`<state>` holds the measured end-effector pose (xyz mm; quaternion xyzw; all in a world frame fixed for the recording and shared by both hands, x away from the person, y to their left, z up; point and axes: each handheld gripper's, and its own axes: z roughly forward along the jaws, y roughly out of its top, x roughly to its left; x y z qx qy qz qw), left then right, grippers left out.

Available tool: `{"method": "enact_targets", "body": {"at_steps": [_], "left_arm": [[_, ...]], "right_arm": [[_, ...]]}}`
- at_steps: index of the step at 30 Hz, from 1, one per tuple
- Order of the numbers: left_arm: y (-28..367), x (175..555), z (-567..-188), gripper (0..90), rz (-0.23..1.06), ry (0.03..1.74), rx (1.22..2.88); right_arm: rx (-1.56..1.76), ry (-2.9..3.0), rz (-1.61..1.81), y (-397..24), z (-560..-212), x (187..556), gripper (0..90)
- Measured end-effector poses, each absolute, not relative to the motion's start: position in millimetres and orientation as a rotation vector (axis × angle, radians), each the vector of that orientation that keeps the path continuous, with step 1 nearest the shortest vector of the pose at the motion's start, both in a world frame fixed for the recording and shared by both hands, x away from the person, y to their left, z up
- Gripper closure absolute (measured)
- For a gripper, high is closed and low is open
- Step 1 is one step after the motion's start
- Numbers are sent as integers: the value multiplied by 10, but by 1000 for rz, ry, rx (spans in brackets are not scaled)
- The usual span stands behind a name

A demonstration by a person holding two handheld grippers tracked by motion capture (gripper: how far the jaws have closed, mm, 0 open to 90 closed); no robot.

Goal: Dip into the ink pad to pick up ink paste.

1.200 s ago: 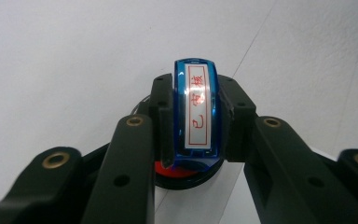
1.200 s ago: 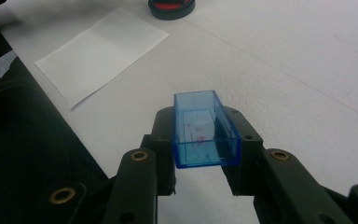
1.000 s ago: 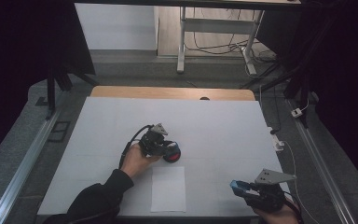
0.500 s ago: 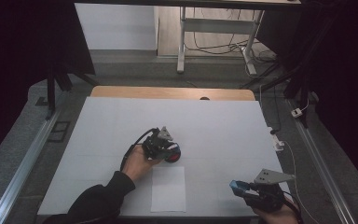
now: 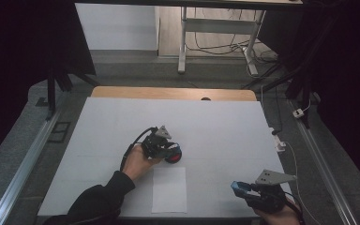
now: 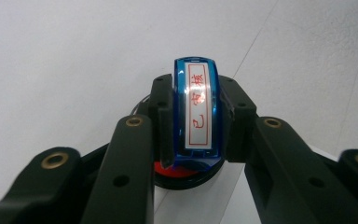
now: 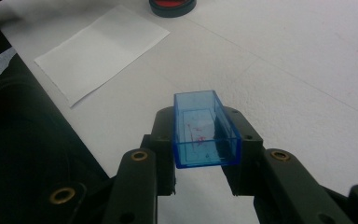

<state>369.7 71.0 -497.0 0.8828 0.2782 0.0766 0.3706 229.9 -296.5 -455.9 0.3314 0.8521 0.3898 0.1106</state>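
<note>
The left claw [image 6: 196, 140] pinches a blue stamp [image 6: 196, 109] on edge, pressing it into the red ink pad [image 5: 173, 153] directly beneath its tips. The right claw [image 7: 204, 154] clamps the stamp's clear blue cover [image 7: 204, 128], open side up, above the white bench [image 5: 225, 131]; a paper sheet [image 5: 169, 189] lies between the claws.
</note>
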Motion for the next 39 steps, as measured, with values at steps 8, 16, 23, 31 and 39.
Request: {"method": "enact_targets", "body": {"at_steps": [8, 16, 23, 31, 39], "left_arm": [[717, 3718, -4967, 702, 185, 714, 2252], [715, 3677, -4860, 702, 210, 690, 2218], [744, 3619, -4738, 701, 199, 674, 2188], [809, 3537, -4629, 701, 176, 660, 2164], [856, 3416, -4514, 701, 158, 628, 2144]], "right_arm": [[982, 2502, 1151, -2968, -4560, 2301, 682], [981, 2502, 1147, -2967, -4561, 2300, 682], [984, 2500, 1151, -2965, -4562, 2296, 683], [980, 2505, 1144, -2966, -4560, 2295, 682], [980, 2501, 1153, -2966, -4562, 2295, 682]]}}
